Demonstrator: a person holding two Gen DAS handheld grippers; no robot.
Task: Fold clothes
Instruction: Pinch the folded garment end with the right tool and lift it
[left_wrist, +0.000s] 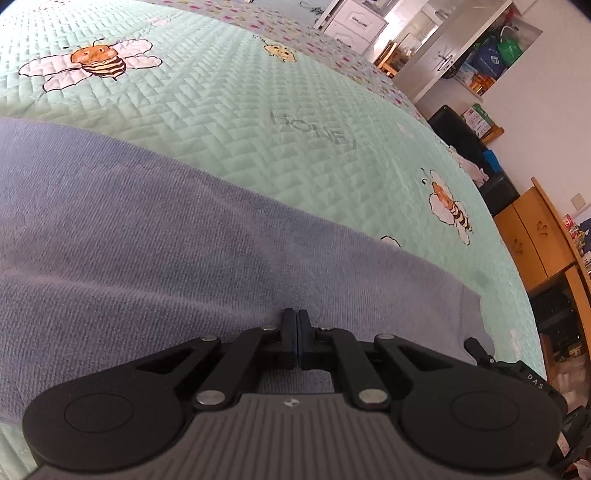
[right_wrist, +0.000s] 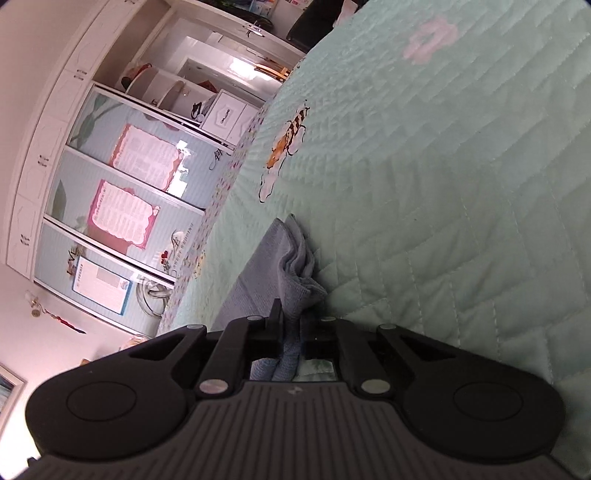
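A blue-grey knitted garment (left_wrist: 155, 236) lies spread flat across the mint green quilted bedspread (left_wrist: 229, 92). My left gripper (left_wrist: 297, 321) is shut, its tips pressed together low over the garment's near part; I cannot tell whether cloth is pinched between them. In the right wrist view the same garment (right_wrist: 291, 266) shows as a folded, bunched edge standing up from the bedspread (right_wrist: 461, 192). My right gripper (right_wrist: 291, 325) is shut on this bunched edge, with blue cloth running between its fingers.
The bedspread has bee prints (left_wrist: 92, 62) and the word HONEY. A wooden cabinet (left_wrist: 535, 236) and dark bags stand beside the bed at the right. White wardrobes with sliding doors (right_wrist: 122, 192) and white drawers (right_wrist: 225, 118) stand beyond the bed.
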